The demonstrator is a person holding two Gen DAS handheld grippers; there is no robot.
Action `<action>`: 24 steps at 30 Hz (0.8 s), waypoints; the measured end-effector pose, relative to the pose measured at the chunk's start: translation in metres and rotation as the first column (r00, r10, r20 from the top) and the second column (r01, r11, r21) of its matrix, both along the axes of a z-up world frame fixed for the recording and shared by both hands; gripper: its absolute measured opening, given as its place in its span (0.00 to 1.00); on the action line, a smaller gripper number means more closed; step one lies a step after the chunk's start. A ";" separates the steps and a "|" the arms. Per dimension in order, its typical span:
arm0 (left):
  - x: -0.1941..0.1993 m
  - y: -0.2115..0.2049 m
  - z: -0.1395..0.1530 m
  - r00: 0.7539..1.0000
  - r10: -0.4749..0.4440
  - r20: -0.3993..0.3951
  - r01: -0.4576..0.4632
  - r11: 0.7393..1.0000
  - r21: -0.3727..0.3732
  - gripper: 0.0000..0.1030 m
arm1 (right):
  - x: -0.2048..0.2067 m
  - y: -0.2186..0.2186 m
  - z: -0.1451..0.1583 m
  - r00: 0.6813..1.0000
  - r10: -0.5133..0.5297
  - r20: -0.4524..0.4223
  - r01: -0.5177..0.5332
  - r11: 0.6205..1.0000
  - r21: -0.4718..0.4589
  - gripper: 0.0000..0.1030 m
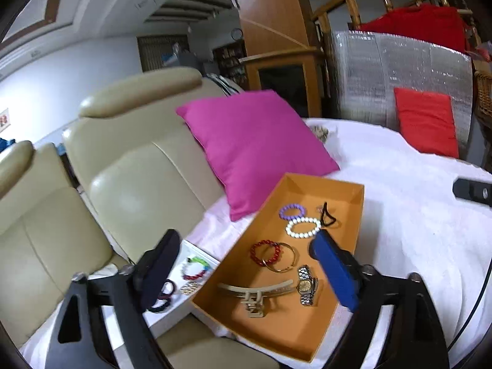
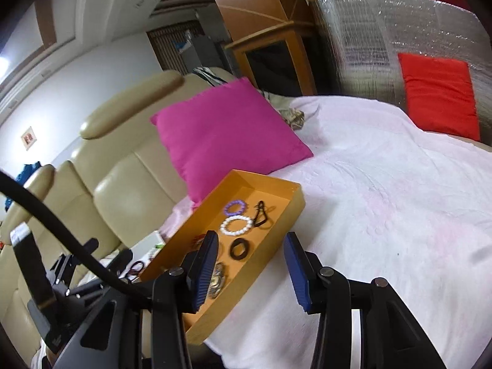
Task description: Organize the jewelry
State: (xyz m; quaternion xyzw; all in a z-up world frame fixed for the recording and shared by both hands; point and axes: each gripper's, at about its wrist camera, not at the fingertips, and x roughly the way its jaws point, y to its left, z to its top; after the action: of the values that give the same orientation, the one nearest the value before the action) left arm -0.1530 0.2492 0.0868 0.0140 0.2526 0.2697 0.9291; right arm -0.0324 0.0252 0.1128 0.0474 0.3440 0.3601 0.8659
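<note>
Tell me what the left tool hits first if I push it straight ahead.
Probably the red bracelet and gold bangle on the tray floor, between the open left tool fingers; depth is unclear.

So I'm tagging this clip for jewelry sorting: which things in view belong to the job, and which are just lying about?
Job:
orange tray
white tray
purple bracelet
white bead bracelet
red bracelet
gold bangle
watch
left gripper and right gripper, jaws open

Lying about:
pink cushion
red cushion
sofa
</note>
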 end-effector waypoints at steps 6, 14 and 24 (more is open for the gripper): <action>-0.029 -0.012 0.018 0.999 0.023 0.025 -0.024 0.998 0.055 0.93 | -0.040 -0.013 0.009 0.999 0.008 0.051 -0.010 1.000 0.023 0.47; -0.055 -0.018 0.032 0.997 0.070 0.031 -0.073 0.992 0.099 0.93 | -0.087 -0.028 0.013 0.993 0.000 0.114 -0.002 1.000 0.020 0.47; -0.074 -0.020 0.041 0.993 0.112 0.025 -0.114 0.986 0.119 0.93 | -0.131 -0.025 0.017 0.989 -0.014 0.145 0.010 1.000 0.028 0.53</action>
State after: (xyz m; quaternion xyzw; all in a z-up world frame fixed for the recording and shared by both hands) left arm -0.2269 0.2291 0.1280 0.0532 0.2276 0.3369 0.9121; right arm -0.1637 0.0003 0.1302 0.0350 0.2747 0.3620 0.8901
